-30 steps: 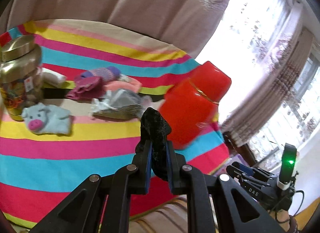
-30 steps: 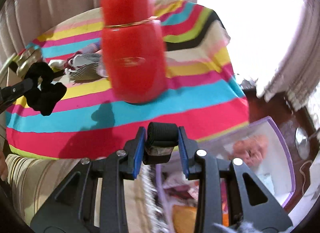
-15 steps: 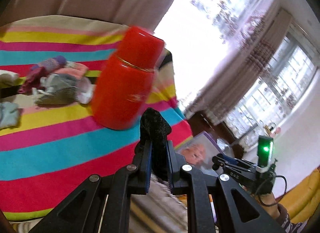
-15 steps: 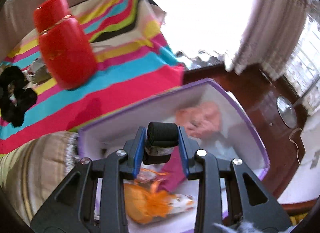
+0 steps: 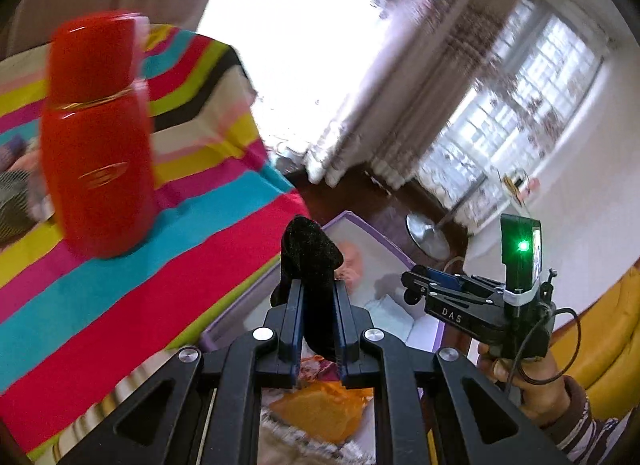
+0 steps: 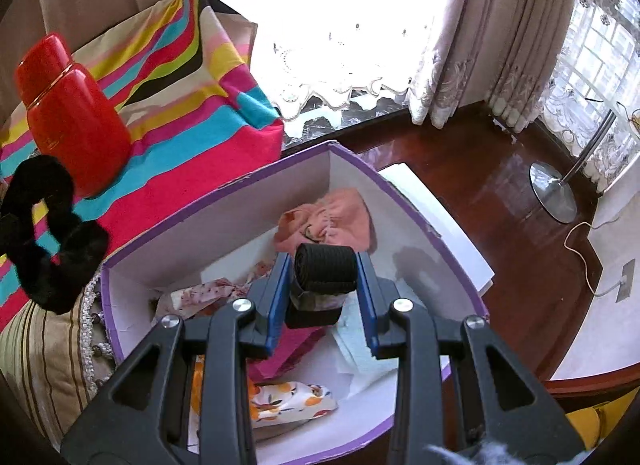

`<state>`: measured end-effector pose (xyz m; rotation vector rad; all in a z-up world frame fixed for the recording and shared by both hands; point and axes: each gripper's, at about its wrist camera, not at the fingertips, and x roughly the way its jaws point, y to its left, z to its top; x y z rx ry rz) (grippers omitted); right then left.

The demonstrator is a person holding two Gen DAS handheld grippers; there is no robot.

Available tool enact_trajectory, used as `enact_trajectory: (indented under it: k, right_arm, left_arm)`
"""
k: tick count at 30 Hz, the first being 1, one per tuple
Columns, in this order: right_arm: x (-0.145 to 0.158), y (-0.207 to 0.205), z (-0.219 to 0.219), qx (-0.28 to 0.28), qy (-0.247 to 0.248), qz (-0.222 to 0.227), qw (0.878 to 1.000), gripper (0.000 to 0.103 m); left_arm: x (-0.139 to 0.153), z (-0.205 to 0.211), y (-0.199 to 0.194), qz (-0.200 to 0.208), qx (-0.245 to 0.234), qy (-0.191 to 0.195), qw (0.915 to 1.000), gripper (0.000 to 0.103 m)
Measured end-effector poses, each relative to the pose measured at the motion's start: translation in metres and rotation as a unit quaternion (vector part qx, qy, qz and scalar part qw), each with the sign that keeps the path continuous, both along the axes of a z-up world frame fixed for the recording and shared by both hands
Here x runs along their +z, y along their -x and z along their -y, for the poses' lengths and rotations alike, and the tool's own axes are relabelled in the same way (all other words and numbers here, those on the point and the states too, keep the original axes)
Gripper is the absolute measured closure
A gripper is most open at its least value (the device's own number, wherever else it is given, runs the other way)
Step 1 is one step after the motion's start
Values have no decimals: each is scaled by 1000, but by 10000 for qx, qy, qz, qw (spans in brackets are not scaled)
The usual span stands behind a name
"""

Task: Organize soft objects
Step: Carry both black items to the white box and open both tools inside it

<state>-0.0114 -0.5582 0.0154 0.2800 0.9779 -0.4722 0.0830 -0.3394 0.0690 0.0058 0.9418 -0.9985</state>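
Observation:
My left gripper (image 5: 316, 321) is shut on a black fuzzy scrunchie (image 5: 310, 261), held above the near edge of a purple-rimmed white box (image 5: 360, 221). The scrunchie also hangs at the left of the right wrist view (image 6: 48, 229). My right gripper (image 6: 324, 293) is shut on a rolled black elastic band (image 6: 326, 267) and holds it over the box (image 6: 224, 201). Inside the box lie a pink cloth (image 6: 340, 217), a magenta piece (image 6: 296, 349) and an orange-print fabric (image 6: 288, 401).
A red flask (image 5: 96, 145) stands on the striped cloth (image 5: 120, 289) near its right edge; it also shows in the right wrist view (image 6: 72, 117). A striped beige cushion (image 6: 44, 365) lies left of the box. A lamp base (image 6: 554, 195) stands on the dark wooden floor.
Both grippers have swung right, off the striped table toward the box, each still holding its object. The right gripper is now over the middle of the box.

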Motion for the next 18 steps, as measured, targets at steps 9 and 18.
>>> enact_trajectory:
  k: [9, 18]
  right_arm:
    - [-2, 13, 32, -348, 19, -16, 9994, 67]
    - [-8, 1, 37, -261, -54, -79, 9996, 65]
  left_arm:
    - [-26, 57, -13, 271, -20, -828, 9962, 47]
    - [-18, 15, -25, 103, 396, -583, 9975, 47]
